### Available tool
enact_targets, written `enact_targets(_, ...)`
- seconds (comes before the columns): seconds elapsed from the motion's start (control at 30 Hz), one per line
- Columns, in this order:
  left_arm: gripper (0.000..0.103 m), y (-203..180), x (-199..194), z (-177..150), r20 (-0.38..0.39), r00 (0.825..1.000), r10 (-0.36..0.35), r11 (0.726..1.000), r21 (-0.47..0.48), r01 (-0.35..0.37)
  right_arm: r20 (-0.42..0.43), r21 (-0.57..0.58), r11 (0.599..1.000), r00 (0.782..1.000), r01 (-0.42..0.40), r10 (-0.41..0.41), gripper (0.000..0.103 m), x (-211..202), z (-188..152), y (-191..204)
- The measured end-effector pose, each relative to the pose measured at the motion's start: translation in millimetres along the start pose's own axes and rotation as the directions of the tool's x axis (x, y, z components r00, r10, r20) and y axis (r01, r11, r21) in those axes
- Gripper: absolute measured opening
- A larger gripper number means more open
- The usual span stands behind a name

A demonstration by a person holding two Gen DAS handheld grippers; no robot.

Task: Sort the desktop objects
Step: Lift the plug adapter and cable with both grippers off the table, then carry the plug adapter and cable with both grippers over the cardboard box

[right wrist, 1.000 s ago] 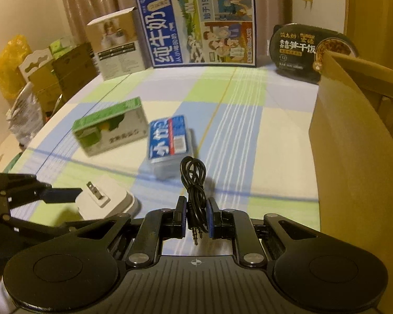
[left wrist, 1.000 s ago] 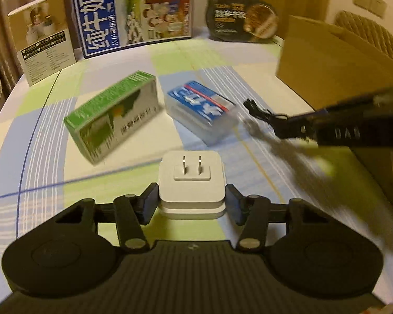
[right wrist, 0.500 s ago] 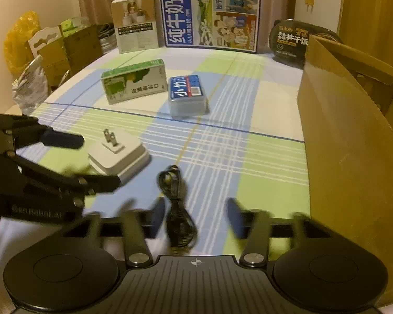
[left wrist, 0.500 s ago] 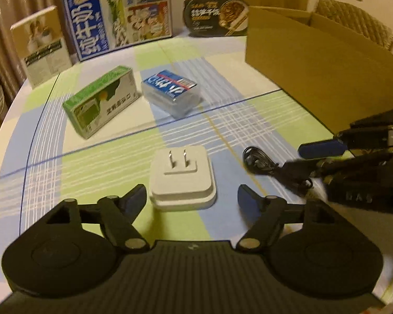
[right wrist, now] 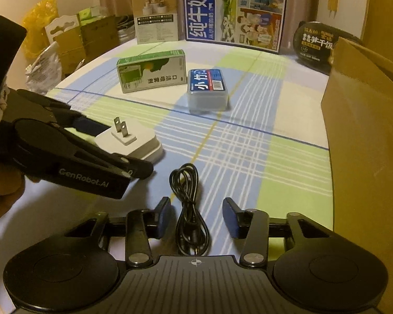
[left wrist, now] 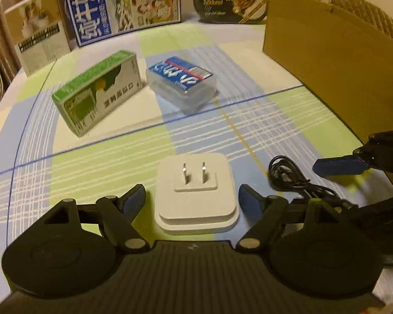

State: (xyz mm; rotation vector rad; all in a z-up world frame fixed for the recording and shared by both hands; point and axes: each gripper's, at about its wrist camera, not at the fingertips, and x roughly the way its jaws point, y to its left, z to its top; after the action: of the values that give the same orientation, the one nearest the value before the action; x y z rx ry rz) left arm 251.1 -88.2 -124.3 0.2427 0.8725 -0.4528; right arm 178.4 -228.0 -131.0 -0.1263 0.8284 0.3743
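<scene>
A white plug charger lies prongs-up on the checked tablecloth, between the fingers of my left gripper, which stands open with gaps on both sides. In the right wrist view the charger sits inside the left gripper. A coiled black cable lies on the cloth between the pads of my right gripper. Its jaws are closing and the pads do not touch the cable. The cable lies just right of the charger. Farther back lie a green box and a clear plastic box with a blue label.
A tall open cardboard box stands along the right side. A blue milk carton, a beige box and a black food bowl line the back. Bags and cartons stand beyond the table's left edge.
My left gripper opened off the charger, which now rests on the table. My right gripper let the cable down onto the cloth, opened wide, then narrowed a little around it.
</scene>
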Motion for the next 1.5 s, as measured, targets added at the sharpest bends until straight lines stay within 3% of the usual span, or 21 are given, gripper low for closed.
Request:
enact_targets(0.07,0.071,0,-1,1,-0.014,1.0,-0.002,1.0,-0.007,0.002,0.001,-0.004,1.0,1.0,0.001,-0.001,0.037,2,2,1)
enact_targets(0.13,0.061,-2,-3,1,-0.015,1.0,-0.01,1.0,0.003,0.01,0.003,-0.015,1.0,1.0,-0.002,0.002,0.035,3,2,3)
enact_targets(0.2,0.061,-4,-3,1,-0.02,1.0,-0.015,1.0,0.012,0.016,0.002,-0.023,1.0,1.0,-0.006,0.006,0.028,3,3,4)
enact_targets(0.27,0.06,-3,-3,3,-0.025,0.999,-0.023,1.0,0.009,0.023,-0.002,-0.024,1.0,1.0,-0.006,0.006,0.011,2,4,6)
enact_targets(0.53,0.06,-2,-16,9,-0.007,1.0,-0.016,1.0,-0.001,0.016,0.021,0.032,0.999,0.999,0.032,-0.032,0.01,-7,10,3)
enact_targets(0.77,0.06,-8,-41,27,0.064,0.998,-0.016,1.0,-0.009,0.017,0.136,0.079,0.995,0.988,0.062,-0.072,0.01,-48,31,1)
enact_targets(1.07,0.06,-27,-67,57,0.146,0.989,-0.039,0.999,-0.024,0.043,0.176,0.14,0.985,0.977,0.099,-0.123,0.01,-74,39,-13)
enact_targets(1.5,0.06,-57,-81,92,0.23,0.969,-0.086,0.994,-0.044,0.099,0.257,0.238,0.958,0.94,0.161,-0.222,0.01,-118,43,-43)
